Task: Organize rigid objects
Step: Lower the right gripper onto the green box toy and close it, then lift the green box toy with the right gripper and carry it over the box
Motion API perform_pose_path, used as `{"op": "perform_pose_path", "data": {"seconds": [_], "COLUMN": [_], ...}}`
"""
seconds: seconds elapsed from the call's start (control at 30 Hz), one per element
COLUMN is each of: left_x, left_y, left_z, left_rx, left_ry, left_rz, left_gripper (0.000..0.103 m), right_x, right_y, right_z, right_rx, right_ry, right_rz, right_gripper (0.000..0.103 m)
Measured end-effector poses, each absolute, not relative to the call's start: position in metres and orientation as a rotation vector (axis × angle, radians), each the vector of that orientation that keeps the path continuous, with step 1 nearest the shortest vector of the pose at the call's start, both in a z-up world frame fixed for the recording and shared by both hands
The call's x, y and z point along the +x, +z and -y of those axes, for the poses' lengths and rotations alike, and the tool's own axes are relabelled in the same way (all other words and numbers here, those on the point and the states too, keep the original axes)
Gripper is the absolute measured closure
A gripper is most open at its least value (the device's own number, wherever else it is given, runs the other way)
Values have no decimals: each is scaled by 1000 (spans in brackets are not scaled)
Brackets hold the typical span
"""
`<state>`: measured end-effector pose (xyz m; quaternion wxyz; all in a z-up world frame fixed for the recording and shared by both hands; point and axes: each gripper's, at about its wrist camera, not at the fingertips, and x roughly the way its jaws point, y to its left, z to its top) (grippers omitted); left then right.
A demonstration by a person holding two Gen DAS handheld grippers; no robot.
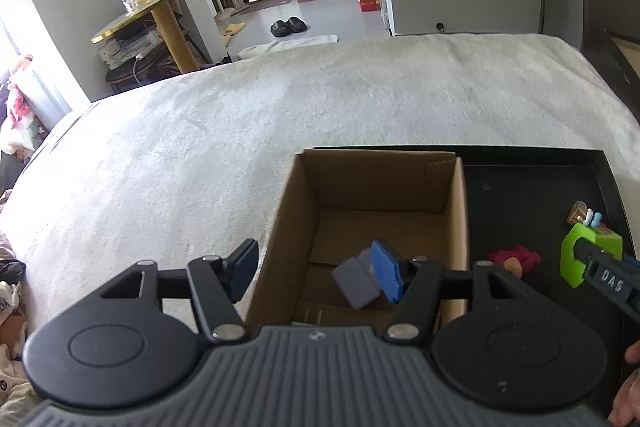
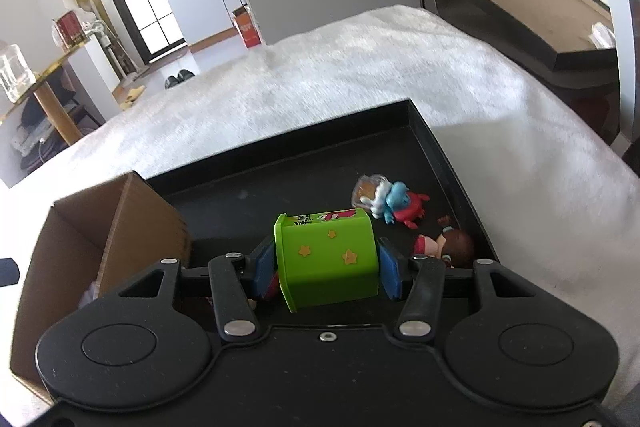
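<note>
Over the black tray (image 2: 424,131), the right gripper (image 2: 326,269) pinches the green star-printed box (image 2: 326,259); carry it level, clearing the cardboard box (image 2: 120,227) wall. The left gripper (image 1: 316,269), spread and seemingly empty, should stay aside.

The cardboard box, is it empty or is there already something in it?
Not empty. The cardboard box is open at the top, and a grey-purple block lies tilted on its floor. Most of the floor is bare.
</note>
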<state>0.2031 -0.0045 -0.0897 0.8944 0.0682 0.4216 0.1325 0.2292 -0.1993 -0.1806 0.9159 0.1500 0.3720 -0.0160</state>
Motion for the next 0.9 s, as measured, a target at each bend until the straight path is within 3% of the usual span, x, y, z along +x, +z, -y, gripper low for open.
{"op": "perform_pose_path", "data": {"seconds": [0.9], "left_x": [172], "left_y": [-95], "left_z": [-75], "left_rx": [-27], "left_ry": [274], "left_rz": [-861], "left_gripper": [42], "right_x": [211], "right_y": [-117], "right_z": [131], "right_rx": [164], "right_ry": [40], "right_rz": [-660], "right_gripper": [52]}}
